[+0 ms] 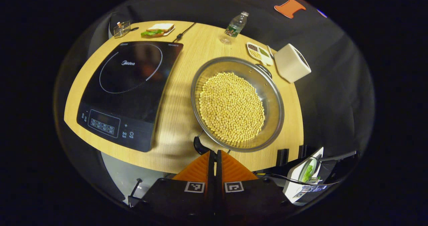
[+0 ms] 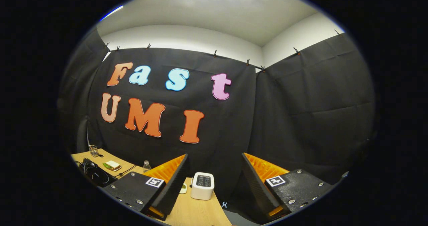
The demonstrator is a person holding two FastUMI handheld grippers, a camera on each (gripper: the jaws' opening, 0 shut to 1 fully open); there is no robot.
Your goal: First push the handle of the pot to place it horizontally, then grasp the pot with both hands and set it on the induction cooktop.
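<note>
A steel pot (image 1: 272, 95) filled with yellow beans sits on the wooden table (image 1: 174, 119), to the right of the black induction cooktop (image 1: 130, 85). One dark pot handle (image 1: 200, 146) is at the near rim and another handle (image 1: 264, 70) is at the far rim. My left gripper (image 1: 215, 153) is shut with nothing between its fingers, its tips just right of the near handle. My right gripper (image 2: 215, 156) is open and raised, facing the booth wall, with nothing between its fingers. The cooktop (image 2: 95, 175) also appears low on the left in the right gripper view.
A white toaster (image 1: 292, 63) (image 2: 202, 185) stands right of the pot, with a small divided dish (image 1: 259, 52) beside it. At the table's back are a water bottle (image 1: 235, 26), a sandwich (image 1: 158, 29), a small glass holder (image 1: 121, 28) and the cooktop's cable (image 1: 183, 33).
</note>
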